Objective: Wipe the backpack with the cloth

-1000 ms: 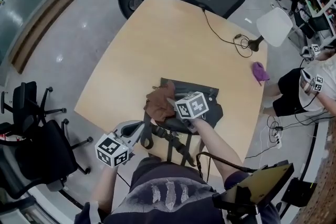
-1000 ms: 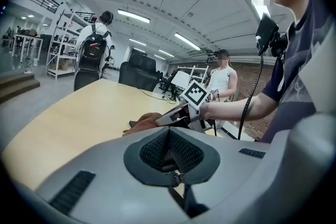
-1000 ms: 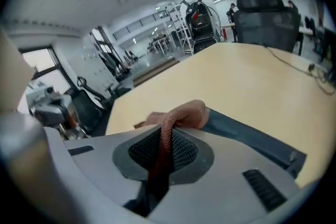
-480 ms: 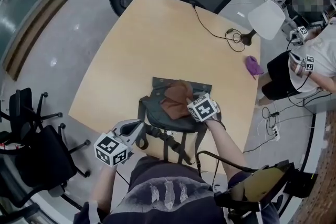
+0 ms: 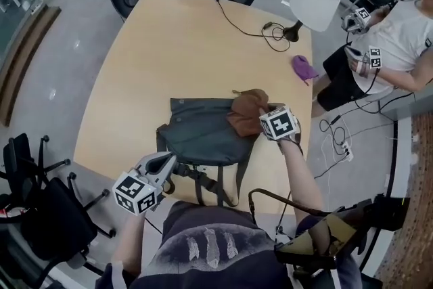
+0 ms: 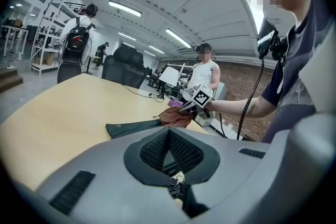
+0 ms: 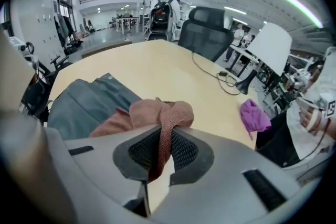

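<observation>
Two grippers are over a pale wooden table (image 5: 169,44). A dark grey backpack (image 5: 203,135) lies flat near the table's near edge, its straps (image 5: 220,179) trailing toward the person. The right gripper (image 5: 262,120) is at the backpack's far right corner, its jaws clamped on a brown cloth (image 5: 245,112). In the right gripper view, a fold of the cloth (image 7: 163,128) runs down between the pads while the rest bunches on the backpack (image 7: 89,102) and just onto the table beside it. The left gripper (image 5: 167,162) is at the near left of the backpack, by the table's edge. Its jaws are together, and nothing shows between them in the left gripper view (image 6: 169,141). Farther right, well apart from the backpack, a purple rag (image 5: 302,68) lies on the table, with a black cable (image 5: 250,20) and a white lamp (image 5: 313,3) beyond it.
</observation>
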